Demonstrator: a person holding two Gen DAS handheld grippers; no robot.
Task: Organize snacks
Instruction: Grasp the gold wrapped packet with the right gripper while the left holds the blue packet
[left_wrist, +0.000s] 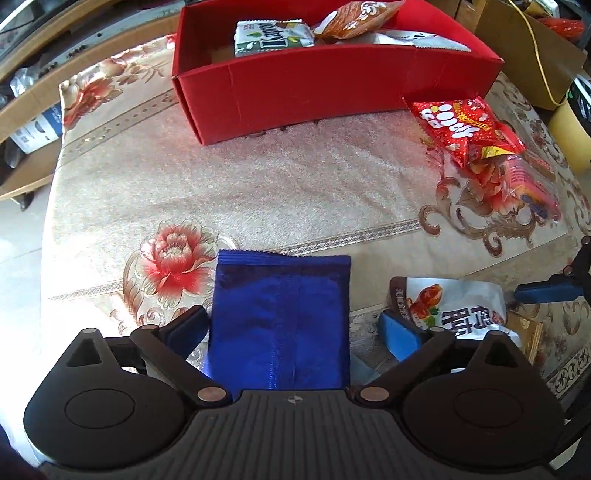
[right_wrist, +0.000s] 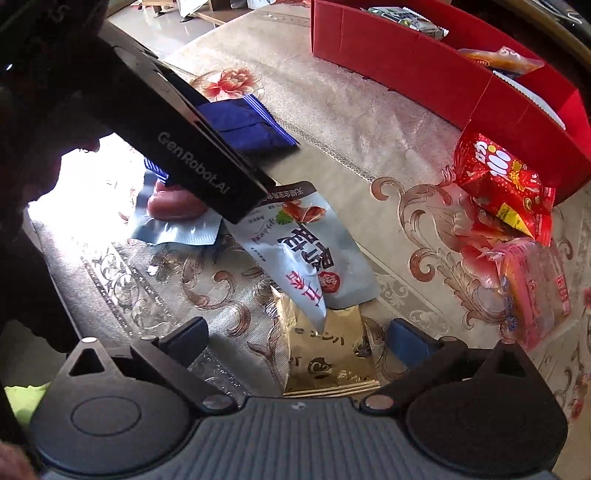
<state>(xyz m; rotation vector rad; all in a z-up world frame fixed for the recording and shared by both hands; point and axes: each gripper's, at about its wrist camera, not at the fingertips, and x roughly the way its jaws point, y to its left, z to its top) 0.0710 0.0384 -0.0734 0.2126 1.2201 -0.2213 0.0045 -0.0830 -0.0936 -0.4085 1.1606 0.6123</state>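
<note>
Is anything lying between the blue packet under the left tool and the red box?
Nothing visible. Bare tablecloth runs from the blue packet to the red box; its near wall has to be cleared.

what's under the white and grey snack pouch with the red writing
A gold packet lies under the white and grey pouch's near end. Its upper part is covered, so how far it extends underneath cannot be seen.

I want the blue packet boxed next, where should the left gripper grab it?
Across its width near the middle, from above. The blue packet lies flat, long sides already facing the open left gripper's pads, which straddle it without pressing.
</note>
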